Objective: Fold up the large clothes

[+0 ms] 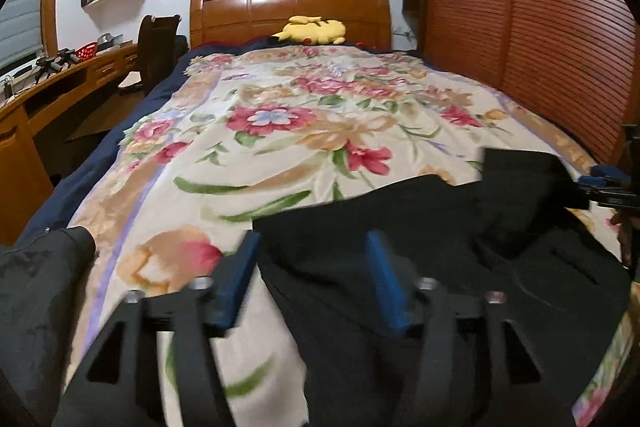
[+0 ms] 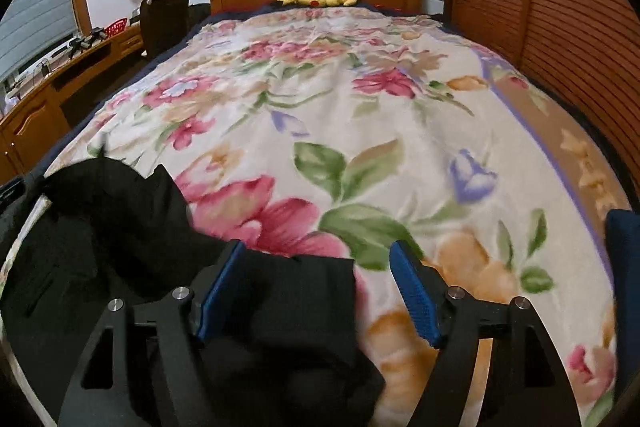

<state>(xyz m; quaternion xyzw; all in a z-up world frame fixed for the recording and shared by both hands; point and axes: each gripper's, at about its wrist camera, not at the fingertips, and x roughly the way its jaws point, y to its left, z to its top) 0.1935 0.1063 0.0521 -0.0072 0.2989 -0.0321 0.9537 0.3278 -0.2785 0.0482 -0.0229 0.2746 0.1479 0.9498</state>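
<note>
A large black garment point(image 1: 420, 259) lies on the near end of the floral blanket point(image 1: 280, 115). In the left wrist view my left gripper point(image 1: 314, 247) is open, its blue pads astride the garment's left edge. My right gripper point(image 1: 600, 183) shows at the far right, at the garment's right corner. In the right wrist view the right gripper point(image 2: 320, 259) is open, with a flat black cloth end point(image 2: 292, 303) lying between its pads. The rest of the garment point(image 2: 92, 235) bunches up to the left on the blanket point(image 2: 360, 107).
A yellow plush toy point(image 1: 312, 30) lies by the wooden headboard point(image 1: 290, 7). A slatted wooden wardrobe point(image 1: 520, 27) runs along the right. A desk point(image 1: 60, 87) and chair point(image 1: 156, 47) stand on the left. Another dark cloth point(image 1: 36, 287) hangs at the near left.
</note>
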